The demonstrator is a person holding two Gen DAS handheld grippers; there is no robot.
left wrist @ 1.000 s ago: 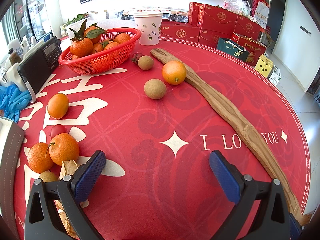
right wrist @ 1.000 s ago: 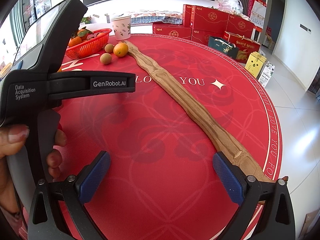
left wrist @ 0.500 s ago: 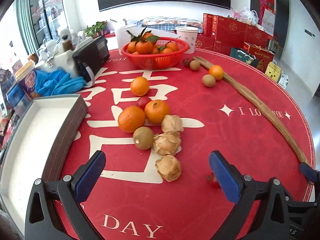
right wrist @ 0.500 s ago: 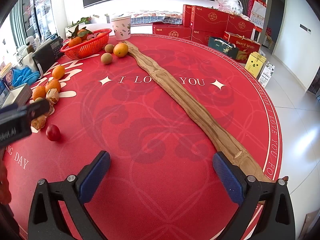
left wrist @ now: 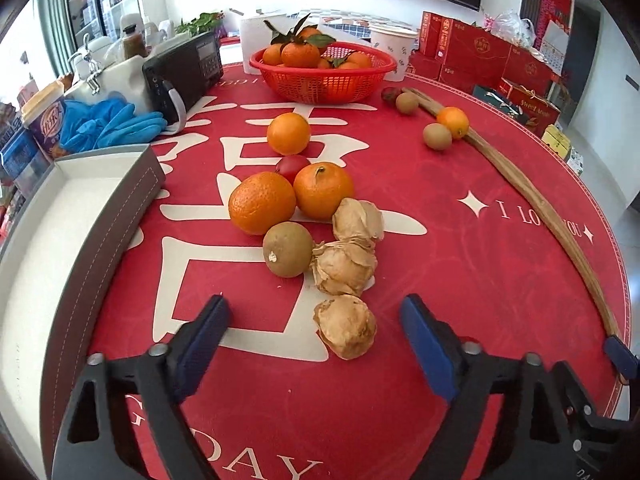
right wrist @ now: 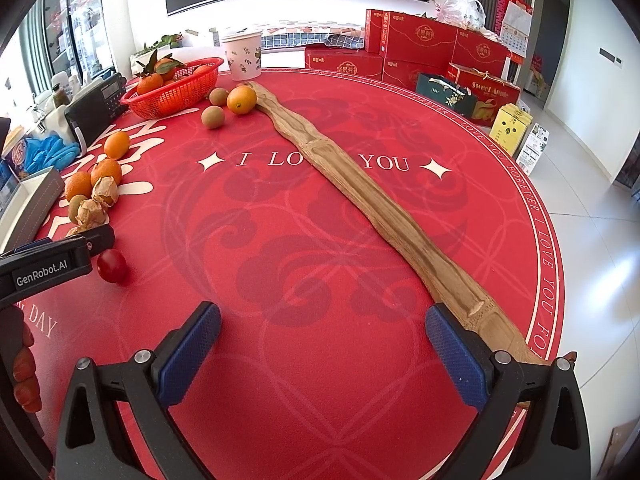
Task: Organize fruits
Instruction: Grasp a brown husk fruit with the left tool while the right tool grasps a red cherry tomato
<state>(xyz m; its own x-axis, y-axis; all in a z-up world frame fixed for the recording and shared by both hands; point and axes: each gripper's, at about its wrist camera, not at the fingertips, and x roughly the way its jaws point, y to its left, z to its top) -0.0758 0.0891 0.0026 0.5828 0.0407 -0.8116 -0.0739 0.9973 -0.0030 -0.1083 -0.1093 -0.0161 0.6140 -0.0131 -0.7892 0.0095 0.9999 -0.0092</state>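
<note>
Left claw [left wrist: 316, 336] agape, husked fruits [left wrist: 346, 330] lined away

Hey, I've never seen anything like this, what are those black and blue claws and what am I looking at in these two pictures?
They are two hand-held grippers, each with a camera looking along its fingers. One picture is from the left gripper, the other from the right gripper. Both are open and hold nothing. On the red tablecloth lie loose oranges, a kiwi, papery husked fruits, a cherry tomato, a red basket of mandarins, a long wooden strip and a grey tray.
</note>
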